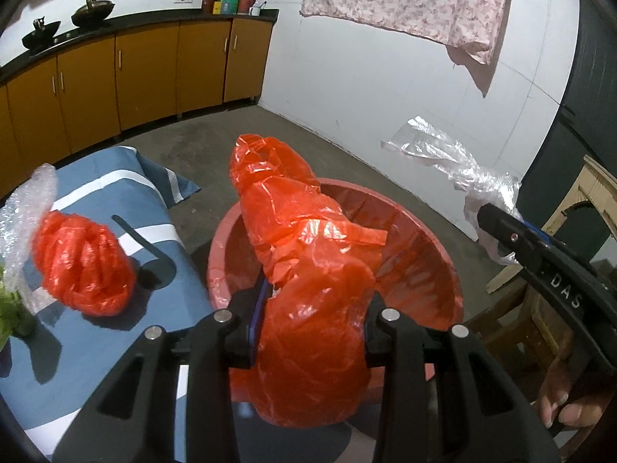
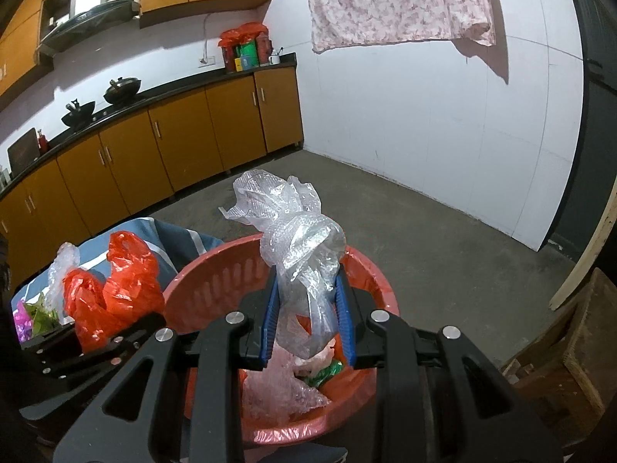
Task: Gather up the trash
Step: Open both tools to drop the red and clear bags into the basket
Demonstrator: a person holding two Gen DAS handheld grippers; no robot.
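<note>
1. The left gripper (image 1: 308, 332) is clamped on a red bag (image 1: 308, 270), a crumpled plastic one whose long axis runs straight out along the fingers, its far end rising past the tips.
2. The right gripper (image 2: 308, 328) is clamped on a clear bag (image 2: 297, 254), which also stands up and away between the blue pads (image 2: 270, 324).
3. Both loads hang over the red basket (image 2: 216, 281). In the right wrist view the clear bag sits above the basket's middle, with clear and green scraps already lying on its floor.
4. In the left wrist view the red bag crosses the near rim and points toward the far rim, so most of it is above the opening. Its lower bulge looks level with or just short of the near rim.
5. The right hand seems the better placed to let go first; I judge that the left needs a little more reach toward the far rim before releasing.
6. Left of the basket, on the striped cloth (image 1: 115, 193), a second red bag (image 1: 85, 262) lies near the edge that faces the basket, with bubble wrap (image 1: 27, 208) and something green just beyond it. The left gripper is the nearer one to these.
7. Further off are the concrete floor, the orange cabinets (image 2: 185, 142) and a hung floral cloth (image 2: 397, 0).
</note>
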